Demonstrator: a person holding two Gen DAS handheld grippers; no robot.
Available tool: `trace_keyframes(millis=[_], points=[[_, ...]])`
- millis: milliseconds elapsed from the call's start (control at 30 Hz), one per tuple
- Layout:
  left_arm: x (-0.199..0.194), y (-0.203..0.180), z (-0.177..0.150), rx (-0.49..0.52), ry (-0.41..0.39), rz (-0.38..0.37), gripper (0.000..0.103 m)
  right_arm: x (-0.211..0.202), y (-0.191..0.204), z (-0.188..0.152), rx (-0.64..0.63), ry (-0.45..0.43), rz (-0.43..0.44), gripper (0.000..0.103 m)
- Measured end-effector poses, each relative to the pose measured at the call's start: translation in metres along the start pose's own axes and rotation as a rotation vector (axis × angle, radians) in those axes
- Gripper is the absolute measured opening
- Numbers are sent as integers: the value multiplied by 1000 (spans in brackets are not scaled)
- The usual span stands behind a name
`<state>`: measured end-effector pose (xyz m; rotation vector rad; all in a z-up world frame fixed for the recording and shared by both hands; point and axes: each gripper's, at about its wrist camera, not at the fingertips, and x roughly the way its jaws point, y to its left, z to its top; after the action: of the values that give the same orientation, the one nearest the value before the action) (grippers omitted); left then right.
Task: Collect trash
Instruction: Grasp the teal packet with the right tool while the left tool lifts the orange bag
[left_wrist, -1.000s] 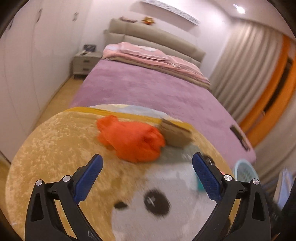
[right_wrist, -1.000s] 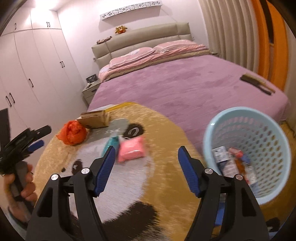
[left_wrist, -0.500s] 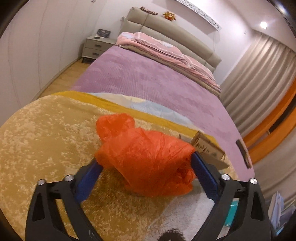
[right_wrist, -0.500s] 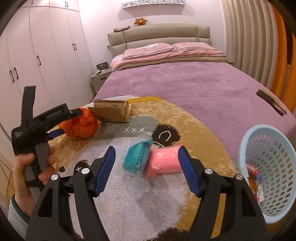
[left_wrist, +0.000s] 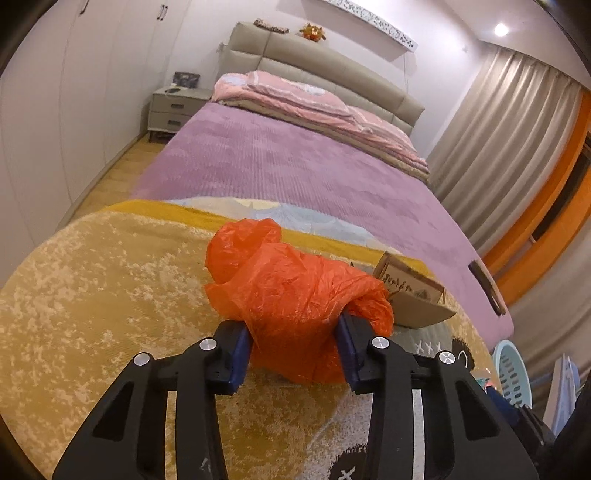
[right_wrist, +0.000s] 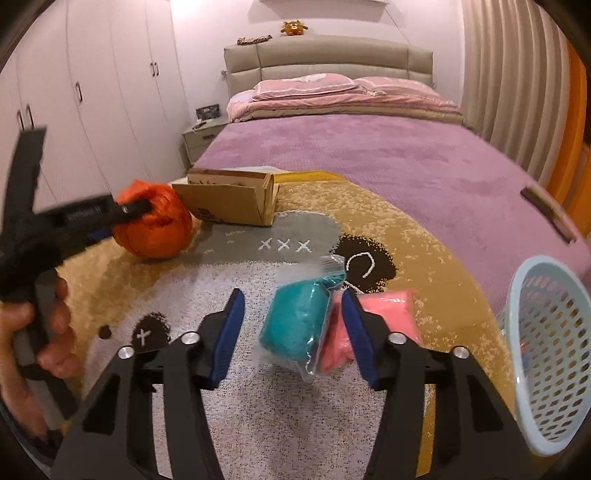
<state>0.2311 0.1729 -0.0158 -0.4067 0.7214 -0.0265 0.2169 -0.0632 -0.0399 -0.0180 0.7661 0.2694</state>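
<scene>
Pinching orange bag (left_wrist: 295, 295), left tool (left_wrist: 293, 350), rug's edge (left_wrist: 155, 206)

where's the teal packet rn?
Right wrist view: teal packet lies on the panda rug, between the open right gripper's fingers, touching the pink packet on its right; blue basket further right.

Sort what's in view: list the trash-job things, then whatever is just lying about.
Job: orange plastic bag in the left gripper; teal packet; pink packet; cardboard box; blue basket.
Lying about: brush on bed; nightstand.
</scene>
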Motion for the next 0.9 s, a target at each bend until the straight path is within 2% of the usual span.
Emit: trace_keyframes(millis=[67,300,400,500,633,900], points=[[-7,2,4,2,-28,-10,38,6,5,-1,-28,29,0,34],[-19,-3,5,14,-80,-11,38,4,15,-5,-77,9,-34,31],[-22,-2,4,9,-97,-8,38,-2,16,-7,-78,-21,-38,31],[-26,-4,5,11,-115,-7,38,-15,11,-9,-61,-87,-17,31],[-36,-18,4,48,-142,-5,38,-32,7,-14,-36,-144,-7,31],[-74,-66,-11,155,-161,-87,38,-64,-1,-33,26,-139,24,31]])
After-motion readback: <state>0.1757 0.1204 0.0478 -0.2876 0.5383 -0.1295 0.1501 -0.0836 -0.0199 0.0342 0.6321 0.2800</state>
